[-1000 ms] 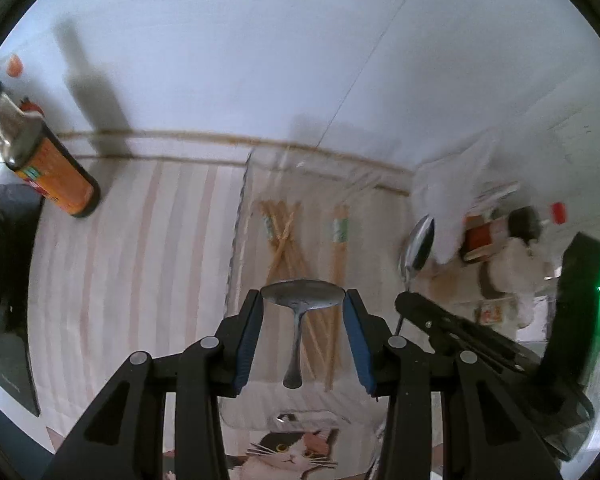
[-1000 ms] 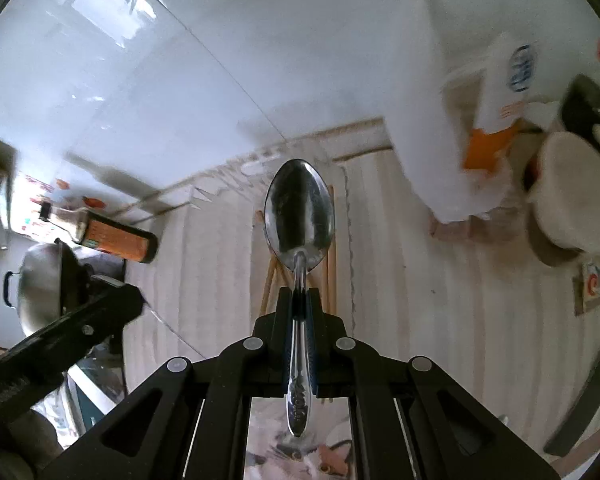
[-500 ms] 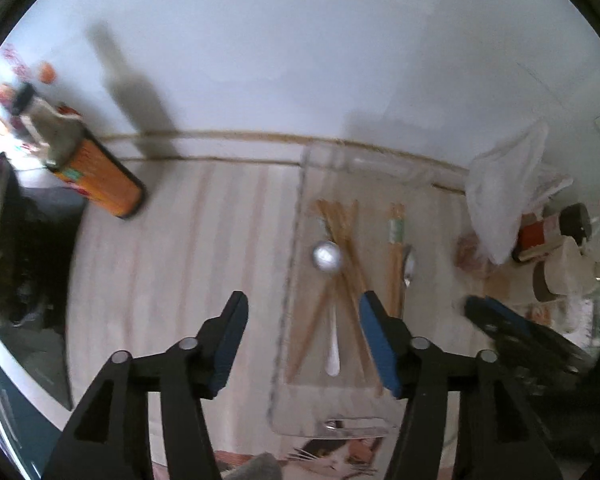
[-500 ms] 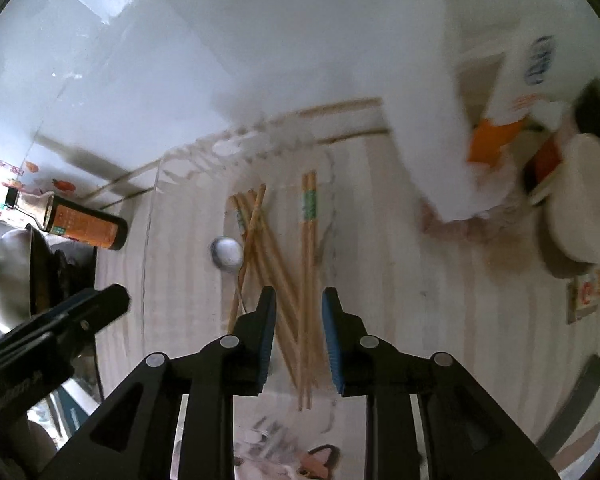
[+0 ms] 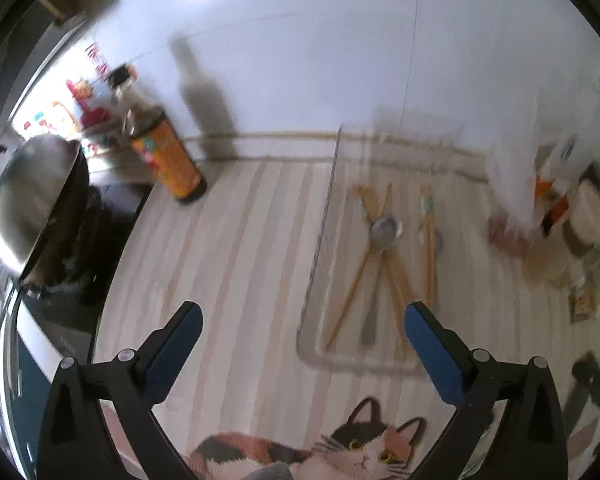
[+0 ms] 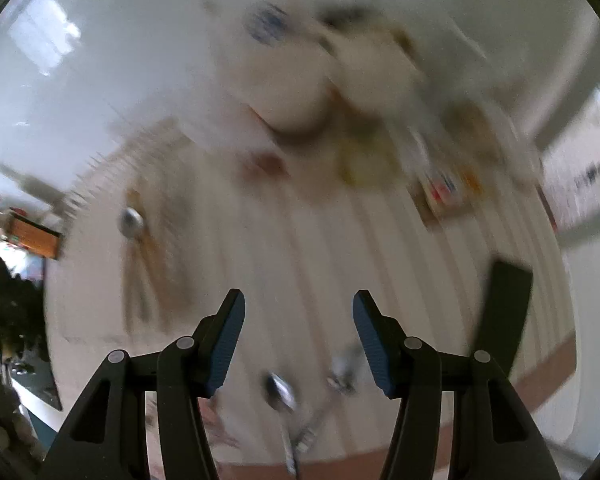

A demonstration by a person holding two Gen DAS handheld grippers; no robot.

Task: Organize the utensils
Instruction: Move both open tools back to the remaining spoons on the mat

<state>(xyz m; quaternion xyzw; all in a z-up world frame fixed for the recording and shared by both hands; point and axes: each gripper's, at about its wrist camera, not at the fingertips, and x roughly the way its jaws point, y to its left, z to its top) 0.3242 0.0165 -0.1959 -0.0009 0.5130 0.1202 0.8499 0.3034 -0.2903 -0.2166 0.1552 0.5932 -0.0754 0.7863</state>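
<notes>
A clear tray [image 5: 316, 248] lies on the striped cloth and holds several wooden chopsticks [image 5: 428, 248] and a metal spoon [image 5: 382, 236] laid over them. My left gripper [image 5: 300, 344] is open and empty, hovering near the tray's front edge. My right gripper [image 6: 298, 344] is open and empty, above loose metal utensils [image 6: 284, 400] near the table's front edge. In the blurred right wrist view the spoon in the tray [image 6: 131, 222] sits far to the left.
An orange sauce bottle [image 5: 168, 160] stands at the back left beside a steel pot [image 5: 32, 196] on a dark stove. White bags, jars and bottles [image 5: 572, 208] crowd the back right. A black object [image 6: 504, 312] lies at the right.
Both grippers have let go of their spoons and pulled back from the tray. The right gripper has swung right and opened wider; its view is blurred by motion.
</notes>
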